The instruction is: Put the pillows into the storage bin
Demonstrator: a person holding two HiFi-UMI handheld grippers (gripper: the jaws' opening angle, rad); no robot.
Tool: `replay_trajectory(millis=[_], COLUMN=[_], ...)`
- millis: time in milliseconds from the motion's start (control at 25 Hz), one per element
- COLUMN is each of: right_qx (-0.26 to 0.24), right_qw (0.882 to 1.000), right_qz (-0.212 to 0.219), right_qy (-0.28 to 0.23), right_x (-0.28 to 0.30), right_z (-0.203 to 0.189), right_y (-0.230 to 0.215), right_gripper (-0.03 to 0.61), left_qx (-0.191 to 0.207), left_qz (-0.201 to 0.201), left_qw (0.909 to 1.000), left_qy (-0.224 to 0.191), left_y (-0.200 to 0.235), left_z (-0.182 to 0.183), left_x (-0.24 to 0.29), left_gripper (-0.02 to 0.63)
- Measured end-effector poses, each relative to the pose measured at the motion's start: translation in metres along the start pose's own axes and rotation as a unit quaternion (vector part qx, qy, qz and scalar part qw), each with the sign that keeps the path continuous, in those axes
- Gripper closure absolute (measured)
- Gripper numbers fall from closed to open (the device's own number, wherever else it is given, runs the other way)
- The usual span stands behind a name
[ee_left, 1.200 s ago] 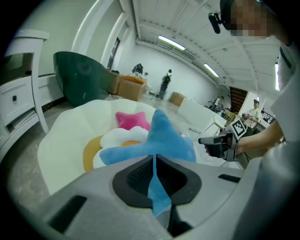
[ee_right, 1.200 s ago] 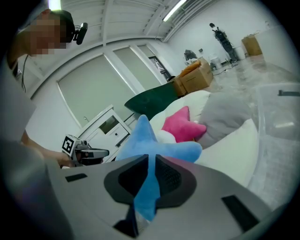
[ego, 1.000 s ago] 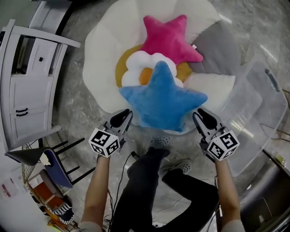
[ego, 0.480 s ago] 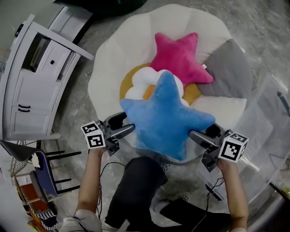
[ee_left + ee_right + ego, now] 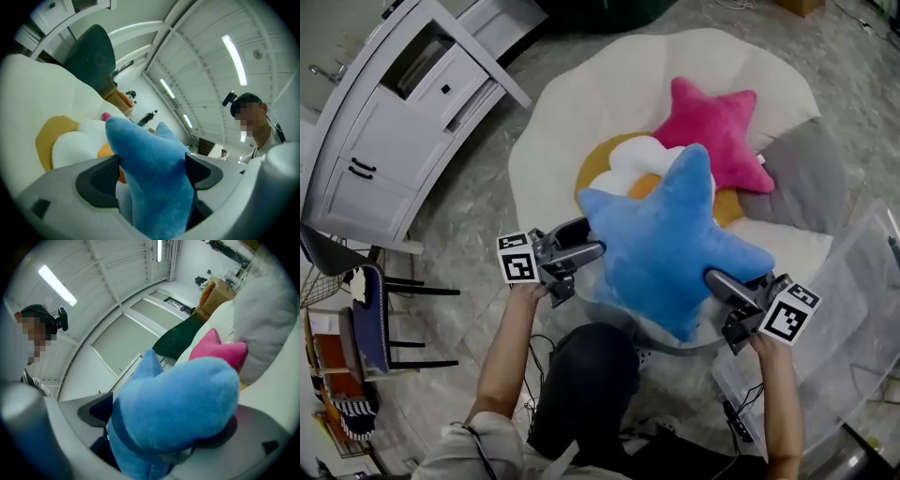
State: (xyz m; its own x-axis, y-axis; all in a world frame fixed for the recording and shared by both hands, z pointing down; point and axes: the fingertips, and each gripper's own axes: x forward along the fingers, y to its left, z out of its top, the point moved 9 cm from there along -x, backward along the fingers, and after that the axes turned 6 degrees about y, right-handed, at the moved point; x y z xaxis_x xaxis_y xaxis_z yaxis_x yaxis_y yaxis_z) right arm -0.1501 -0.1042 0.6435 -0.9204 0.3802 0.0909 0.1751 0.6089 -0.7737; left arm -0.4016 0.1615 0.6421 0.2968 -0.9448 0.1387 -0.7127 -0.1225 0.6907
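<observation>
The blue star pillow [image 5: 675, 234] lies on top of a white flower pillow [image 5: 642, 159] on a big white cushion [image 5: 548, 141]. My left gripper [image 5: 592, 240] points level at the star's left arm. Its jaws have just been opening and stand wide, with the arm [image 5: 154, 173] between the pads. My right gripper [image 5: 722, 286] has also just opened. It stands wide around the star's lower right arm [image 5: 178, 399], which fills the gap and rests on the lower jaw. A pink star pillow [image 5: 717, 131] lies behind. The clear storage bin [image 5: 853, 319] stands at the right.
A yellow round pillow [image 5: 595, 167] and a grey pillow [image 5: 802, 183] also lie on the cushion. A white cabinet [image 5: 394, 122] stands at the left, with a chair [image 5: 366, 319] below it. My legs are below the pillows.
Both grippers went from shut beside the star's lower tips to wide open, and slid over two of its arms. The whole scene has shifted right and down in the head view.
</observation>
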Motion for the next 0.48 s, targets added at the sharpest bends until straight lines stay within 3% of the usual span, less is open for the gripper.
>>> replay_trajectory(millis=[240, 480], right_qx=[0.028, -0.025], right_qw=[0.998, 0.996], right_qz=[-0.030, -0.059], right_qy=[-0.045, -0.066], right_x=[-0.006, -0.020], right_z=[-0.009, 0.006], right_y=[0.004, 0.024], right_gripper=[0.114, 0.123], left_qx=[0.009, 0.061], left_qz=[-0.001, 0.013], left_qw=[0.9988, 0.9976], left_qy=[-0.049, -0.030], left_y=[-0.009, -0.025], left_z=[0.012, 0.034], left_x=[0.021, 0.037], left_gripper=[0.219, 0.219])
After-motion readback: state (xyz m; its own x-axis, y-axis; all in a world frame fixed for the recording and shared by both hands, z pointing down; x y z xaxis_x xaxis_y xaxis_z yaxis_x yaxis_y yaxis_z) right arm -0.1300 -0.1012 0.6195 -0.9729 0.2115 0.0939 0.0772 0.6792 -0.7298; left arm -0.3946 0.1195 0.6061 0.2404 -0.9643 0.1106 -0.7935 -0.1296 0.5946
